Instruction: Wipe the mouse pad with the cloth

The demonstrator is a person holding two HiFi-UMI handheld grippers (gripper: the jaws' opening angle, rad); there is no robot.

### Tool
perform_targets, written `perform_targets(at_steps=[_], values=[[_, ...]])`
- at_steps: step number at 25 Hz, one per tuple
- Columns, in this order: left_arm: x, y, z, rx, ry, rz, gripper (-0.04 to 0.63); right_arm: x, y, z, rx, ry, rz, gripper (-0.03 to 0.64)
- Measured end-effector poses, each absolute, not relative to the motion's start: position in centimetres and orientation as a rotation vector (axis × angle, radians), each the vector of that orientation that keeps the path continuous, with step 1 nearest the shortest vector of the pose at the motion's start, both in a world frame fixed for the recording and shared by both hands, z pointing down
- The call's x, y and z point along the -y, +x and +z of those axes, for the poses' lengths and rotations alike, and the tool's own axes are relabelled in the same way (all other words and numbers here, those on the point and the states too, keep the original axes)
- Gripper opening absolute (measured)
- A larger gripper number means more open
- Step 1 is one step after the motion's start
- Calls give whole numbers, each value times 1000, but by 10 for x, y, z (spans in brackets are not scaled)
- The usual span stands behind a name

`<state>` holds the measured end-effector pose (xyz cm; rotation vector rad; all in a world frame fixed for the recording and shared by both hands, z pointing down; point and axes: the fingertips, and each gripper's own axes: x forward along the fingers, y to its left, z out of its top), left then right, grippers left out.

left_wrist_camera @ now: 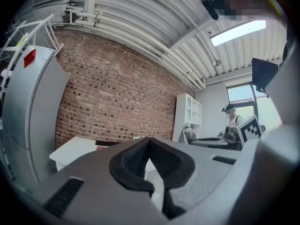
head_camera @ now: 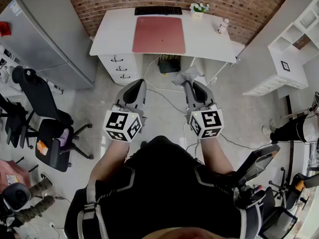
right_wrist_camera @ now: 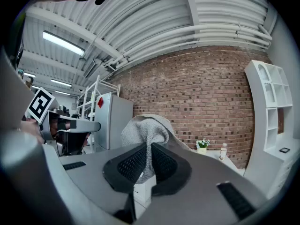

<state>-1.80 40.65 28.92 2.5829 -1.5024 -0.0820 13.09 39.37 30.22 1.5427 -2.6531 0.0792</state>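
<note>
A dusty-red mouse pad (head_camera: 159, 34) lies in the middle of the white desk (head_camera: 114, 31) at the far wall. My right gripper (head_camera: 191, 82) is shut on a grey cloth (head_camera: 187, 75), which bunches up above its black pads (right_wrist_camera: 133, 163) as the cloth (right_wrist_camera: 146, 132) in the right gripper view. My left gripper (head_camera: 134, 89) hangs beside it, shut with nothing between its pads (left_wrist_camera: 137, 159). Both grippers are held over the floor, well short of the desk. In the left gripper view the desk (left_wrist_camera: 75, 149) shows low at the left.
On the desk are a black keyboard (head_camera: 158, 10), a small flower pot (head_camera: 198, 9) and a white bottle (head_camera: 223, 26). A drawer unit (head_camera: 119, 67) stands under the desk, cables trail on the floor, office chairs (head_camera: 50, 128) stand at left, and white shelves (head_camera: 289, 54) at right.
</note>
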Motion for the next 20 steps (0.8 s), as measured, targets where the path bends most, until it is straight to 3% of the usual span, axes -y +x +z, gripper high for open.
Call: perform_targets(at_steps=[20], values=[[-417, -30, 285, 1510, 2626, -35, 0, -401, 119, 298, 2649, 1562, 59, 32]])
